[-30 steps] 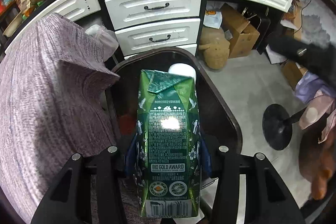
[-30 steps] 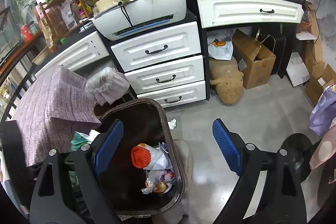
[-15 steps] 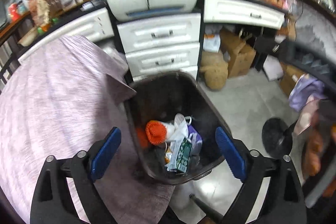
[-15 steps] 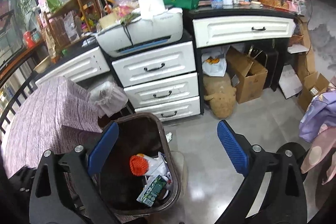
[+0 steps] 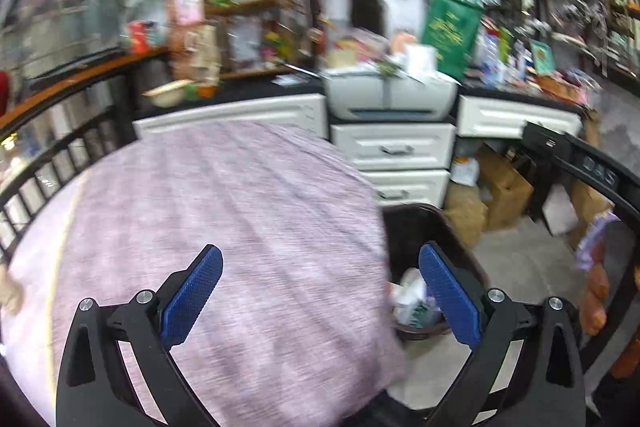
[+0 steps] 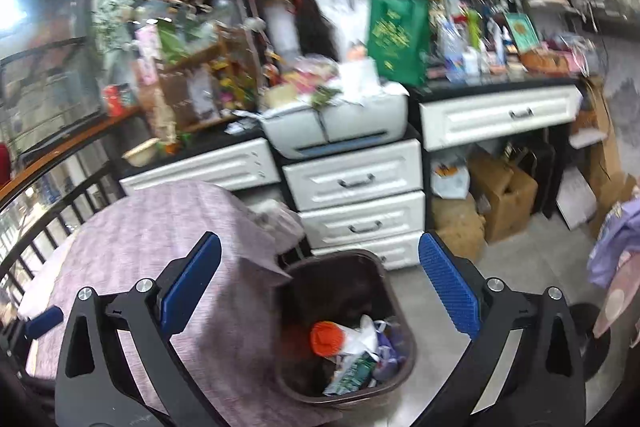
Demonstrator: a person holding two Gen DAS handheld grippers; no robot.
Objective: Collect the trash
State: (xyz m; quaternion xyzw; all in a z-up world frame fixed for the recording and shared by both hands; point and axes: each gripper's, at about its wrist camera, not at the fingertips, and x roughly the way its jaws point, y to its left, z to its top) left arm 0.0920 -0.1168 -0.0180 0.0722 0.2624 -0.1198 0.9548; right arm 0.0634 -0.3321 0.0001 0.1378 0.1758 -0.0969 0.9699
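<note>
1. Jaws of the left gripper (image 5: 320, 287) have just been opening and stand spread wide with nothing between them, above the purple cloth on the desk (image 5: 224, 211). No trash shows on the part of the cloth in view, though blur hides fine detail.
2. Jaws of the right gripper (image 6: 320, 287) have likewise just been opening and gape wide, holding nothing, above the desk edge and the bin.
3. Trash sits in the brown bin (image 6: 384, 275) on the floor, just beside the desk: one green carton (image 6: 352, 373) lying at the near wall, one orange-topped item (image 6: 327, 338), and white and purple wrappers bunched together, too tangled to count.
4. One bin, one desk with cloth, two grippers; behind them one printer (image 6: 336, 131) on a white cabinet showing three stacked drawers (image 6: 356, 215).
5. The step in hand is probably seeking the next piece. To do it well, sweep both cameras slowly across the cloth, keep the jaws wide, and approach any piece from above.
</note>
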